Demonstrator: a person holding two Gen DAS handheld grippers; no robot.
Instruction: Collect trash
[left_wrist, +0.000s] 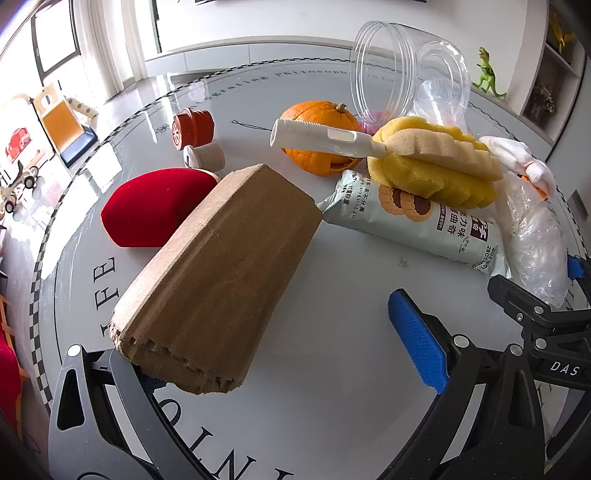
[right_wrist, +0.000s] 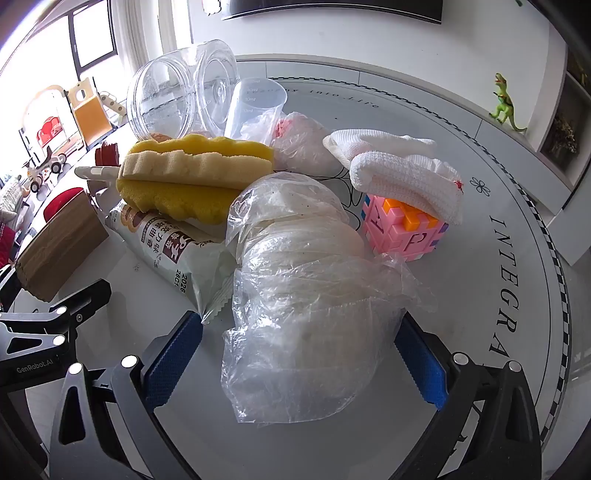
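Cardboard piece and crumpled plastic bag, those are the two bits of rubbish up for grabs, and each already has a claw around it. Take the cookie packet as the marker in the middle of the round table: the cardboard lies just to its left, one far corner nearly touching the packet's end, and the bag lies just to its right, brushing the packet's crimped edge.

Left gripper is spread wide, nothing pinched. Look at the cardboard's long axis: it runs from the near left finger away toward the packet, slanting up and right. Its torn near end sits right at the left finger, while the blue pad on the other side stands well clear of it. So a squeeze here would, I reckon, catch it off-centre, close to one finger.

Right gripper is also wide open, not pressing anything. The bag lies lengthwise straight out from the claw, away toward the yellow sponge brush, and its near end bulges between both blue pads, nicely centred.

My call: the right hand has the better line-up. Soft plastic may slip or bunch, mind you.
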